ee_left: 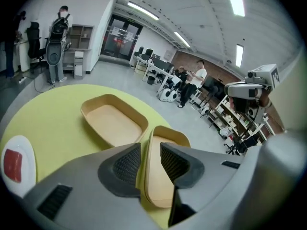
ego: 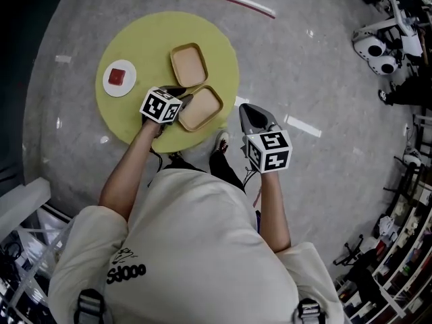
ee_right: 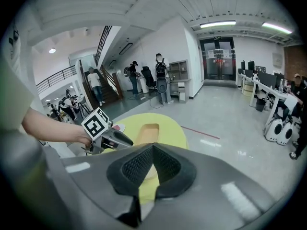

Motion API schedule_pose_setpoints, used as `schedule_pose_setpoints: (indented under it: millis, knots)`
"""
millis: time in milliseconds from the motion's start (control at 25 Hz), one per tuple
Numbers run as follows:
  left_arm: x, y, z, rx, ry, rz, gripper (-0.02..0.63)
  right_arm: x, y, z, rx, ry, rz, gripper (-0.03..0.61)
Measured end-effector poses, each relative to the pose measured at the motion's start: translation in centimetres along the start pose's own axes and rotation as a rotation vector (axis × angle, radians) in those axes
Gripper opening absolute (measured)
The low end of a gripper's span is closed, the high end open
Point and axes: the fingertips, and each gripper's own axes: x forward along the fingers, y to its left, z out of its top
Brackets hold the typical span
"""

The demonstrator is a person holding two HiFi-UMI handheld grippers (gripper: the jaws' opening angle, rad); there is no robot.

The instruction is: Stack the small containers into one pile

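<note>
Two shallow tan containers lie side by side on the round yellow table. The far container stands alone. My left gripper is at the near container, with its jaws astride that container's left wall. The pads stand a little off the wall on both sides, so the gripper is open. My right gripper hangs beyond the table's right edge, over the floor, shut with nothing in it. From the right gripper view I see a container and the left gripper.
A white plate with a red block on it lies at the table's left. White robot machines stand on the grey floor at the right. Cluttered shelves line the lower right. People stand far off in the hall.
</note>
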Motion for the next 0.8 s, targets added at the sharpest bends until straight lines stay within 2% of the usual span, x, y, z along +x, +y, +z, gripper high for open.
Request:
schedule_pose_setpoints:
  millis: [160,440,560,800]
  knots:
    - [-1.9,2.0,1.9,-0.119,-0.101,0.051,0.129,0.7,0.3,1.3,-0.033,0.004,0.039,0.010]
    - [-3.4,7.7,2.3,-0.428,-0.253,0.115,0.117,3.7,1.6,1.9,-0.064,0.023,0.094,0.011]
    - [-2.7,9.4,2.3,-0.484,-0.267,0.134,0.115,5.1,1.6,1.6,-0.053,0.035,0.106,0.011]
    - [-1.5,11.3,1.9,-0.534,-0.250,0.144,0.114,7.0,2.3,1.0,-0.052,0.076,0.131,0.011]
